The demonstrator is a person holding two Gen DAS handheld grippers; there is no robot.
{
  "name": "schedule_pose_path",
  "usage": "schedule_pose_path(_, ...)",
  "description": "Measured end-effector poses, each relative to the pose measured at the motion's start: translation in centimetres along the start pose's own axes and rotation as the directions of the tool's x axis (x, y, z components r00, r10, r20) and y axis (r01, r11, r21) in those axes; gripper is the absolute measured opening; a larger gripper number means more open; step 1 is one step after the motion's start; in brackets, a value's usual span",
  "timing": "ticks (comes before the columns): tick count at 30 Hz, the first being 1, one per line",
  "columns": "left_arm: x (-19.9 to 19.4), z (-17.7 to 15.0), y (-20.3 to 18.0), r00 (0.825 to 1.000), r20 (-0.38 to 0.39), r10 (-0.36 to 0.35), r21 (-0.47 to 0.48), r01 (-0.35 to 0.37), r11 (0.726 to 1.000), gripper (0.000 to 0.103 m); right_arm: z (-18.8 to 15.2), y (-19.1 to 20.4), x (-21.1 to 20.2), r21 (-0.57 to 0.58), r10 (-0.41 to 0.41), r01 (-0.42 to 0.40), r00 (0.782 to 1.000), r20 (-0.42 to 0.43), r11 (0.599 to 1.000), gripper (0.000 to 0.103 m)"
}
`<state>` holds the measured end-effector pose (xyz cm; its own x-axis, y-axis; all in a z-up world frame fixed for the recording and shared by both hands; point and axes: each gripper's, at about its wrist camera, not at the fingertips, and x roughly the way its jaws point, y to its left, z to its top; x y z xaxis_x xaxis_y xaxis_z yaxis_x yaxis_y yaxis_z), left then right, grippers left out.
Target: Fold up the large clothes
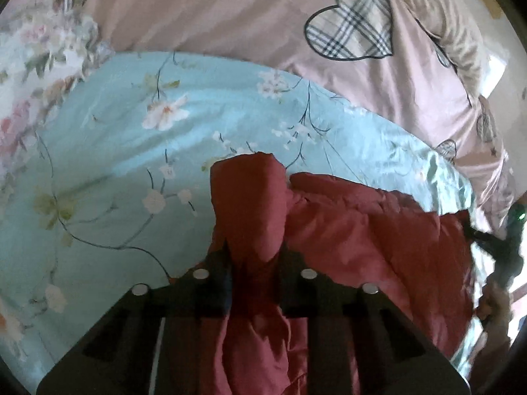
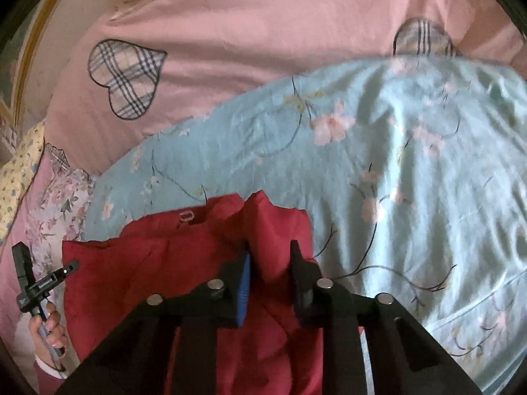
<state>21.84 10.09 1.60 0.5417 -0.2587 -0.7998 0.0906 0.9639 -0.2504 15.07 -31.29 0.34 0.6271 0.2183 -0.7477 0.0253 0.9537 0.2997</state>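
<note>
A dark red padded garment (image 1: 369, 240) lies on a light blue floral sheet (image 1: 131, 151). My left gripper (image 1: 253, 253) is shut on a bunched fold of the red garment, which sticks up between its fingers. In the right wrist view the same red garment (image 2: 158, 263) spreads to the left. My right gripper (image 2: 270, 256) has a fold of the red garment between its fingers, with a small gap on each side. The left hand and its gripper handle (image 2: 36, 283) show at the far left of the right wrist view.
A pink cover with plaid heart patches (image 1: 355, 29) lies beyond the blue sheet, also in the right wrist view (image 2: 125, 75). A floral pillow (image 1: 42, 52) sits at the left. A wooden bed frame edge (image 2: 23, 65) runs along the far left.
</note>
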Motion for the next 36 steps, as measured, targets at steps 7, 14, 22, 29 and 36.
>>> schedule_pose_path(7, -2.1, 1.1, -0.7, 0.996, 0.081, 0.035, 0.013, -0.037, 0.999, 0.012, 1.1, 1.8, -2.7, -0.040, -0.040, 0.046, 0.992, 0.123, 0.998, 0.014)
schedule_pose_path(14, -1.0, 3.2, -0.9, 0.996, 0.075, 0.050, -0.024, -0.048, 0.999, 0.012, 2.3, 1.4, -0.8, -0.025, -0.093, 0.096, 0.989, 0.114, 0.995, 0.014)
schedule_pose_path(22, 4.9, 3.4, 0.3, 0.996, -0.039, 0.081, -0.087, -0.085, 0.993, 0.012, 2.1, 0.4, 4.0, -0.028, -0.170, 0.171, 0.985, 0.035, 0.985, 0.013)
schedule_pose_path(29, 7.5, 3.3, 0.7, 0.994, -0.083, 0.077, -0.097, -0.085, 0.992, 0.013, 1.7, -0.2, 6.8, -0.020, -0.204, 0.203, 0.979, -0.017, 0.979, 0.013)
schedule_pose_path(36, 8.1, 2.9, 1.1, 0.993, -0.098, 0.067, -0.106, -0.077, 0.991, 0.014, 1.7, -0.7, 7.3, -0.006, -0.188, 0.188, 0.981, -0.041, 0.982, 0.014)
